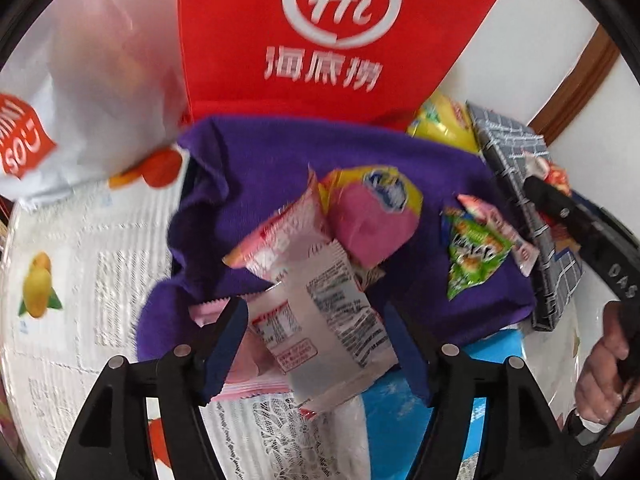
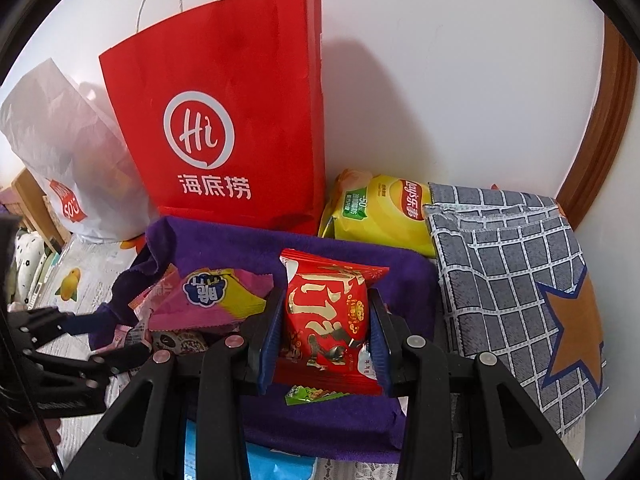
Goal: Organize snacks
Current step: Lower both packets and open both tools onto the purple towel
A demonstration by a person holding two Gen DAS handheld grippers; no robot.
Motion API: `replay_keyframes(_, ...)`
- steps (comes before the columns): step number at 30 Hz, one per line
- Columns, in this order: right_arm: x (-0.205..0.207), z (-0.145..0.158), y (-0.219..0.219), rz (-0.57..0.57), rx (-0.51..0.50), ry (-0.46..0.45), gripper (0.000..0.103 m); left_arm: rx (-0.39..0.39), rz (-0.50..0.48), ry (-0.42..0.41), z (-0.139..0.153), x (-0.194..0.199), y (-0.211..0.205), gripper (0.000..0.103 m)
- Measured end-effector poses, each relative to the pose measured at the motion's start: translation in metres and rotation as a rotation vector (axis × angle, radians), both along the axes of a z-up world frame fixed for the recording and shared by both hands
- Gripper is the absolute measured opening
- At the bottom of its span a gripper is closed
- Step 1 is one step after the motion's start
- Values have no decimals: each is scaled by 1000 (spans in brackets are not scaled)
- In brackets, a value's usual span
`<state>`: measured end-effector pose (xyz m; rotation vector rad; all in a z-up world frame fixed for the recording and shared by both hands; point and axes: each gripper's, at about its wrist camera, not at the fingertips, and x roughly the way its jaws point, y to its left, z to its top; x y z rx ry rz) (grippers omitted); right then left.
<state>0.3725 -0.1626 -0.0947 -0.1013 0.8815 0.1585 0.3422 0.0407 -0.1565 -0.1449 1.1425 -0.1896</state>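
Note:
A purple cloth (image 1: 280, 160) (image 2: 340, 420) on the table carries several snack packets. My left gripper (image 1: 314, 344) stands open above its near edge. A white and pink packet (image 1: 320, 304) lies loose between the blue pads, and neither pad presses on it. Behind it are a pink and yellow packet (image 1: 372, 216) (image 2: 212, 300) and a green packet (image 1: 472, 256) (image 2: 308, 394). My right gripper (image 2: 326, 296) is shut on a red packet (image 2: 326, 320) with gold writing, held over the cloth. The left gripper (image 2: 124, 338) also shows at the left edge of the right wrist view.
A red paper bag (image 2: 224, 120) and a white bag (image 2: 60, 152) stand against the wall behind the cloth. A yellow crisp bag (image 2: 384, 212) and a grey checked pouch (image 2: 512, 292) lie at the right. A person's hand (image 1: 604, 360) grips the right tool. A lace tablecloth (image 1: 80, 280) covers the table.

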Motion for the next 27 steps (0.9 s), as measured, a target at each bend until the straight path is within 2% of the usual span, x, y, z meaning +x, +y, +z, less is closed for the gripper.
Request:
replay_keyframes(1, 1, -1, 0, 2, -1, 3, 39, 2, 1, -3, -2, 1, -1, 73)
replay_keyframes(5, 4, -5, 2, 8, -2, 14, 39, -27, 2, -2, -9, 6, -3, 71)
replay_keyframes(6, 4, -5, 2, 9, -3, 16, 39, -34, 2, -6, -10, 7, -3, 62)
replay_keyframes(8, 5, -7, 2, 13, -5, 19, 39, -55, -4, -19, -6, 9, -3, 53)
replay_keyframes(10, 6, -9, 2, 16, -7, 24, 39, -54, -13, -31, 0, 14, -4, 39)
replay_keyframes(11, 7, -10, 2, 17, -8, 28, 39, -54, -16, -32, 3, 16, -4, 35)
replay_keyframes(14, 9, -15, 3, 19, -11, 41, 39, -43, -28, -33, 6, 25, -6, 30)
replay_keyframes(19, 11, -21, 8, 33, -23, 56, 39, -63, -19, -37, 7, 34, -5, 30)
replay_keyframes(21, 12, -24, 10, 41, -25, 64, 39, -51, -14, -46, 5, 33, -4, 26)
replay_keyframes(23, 13, -28, 13, 45, -28, 74, 39, -71, -6, -46, 4, 36, -2, 24)
replay_keyframes(24, 13, -30, 14, 48, -31, 79, 39, -83, -6, -49, 4, 37, 1, 19)
replay_keyframes(27, 13, -34, 18, 56, -37, 86, 39, -100, 1, -56, 4, 38, 4, 17)
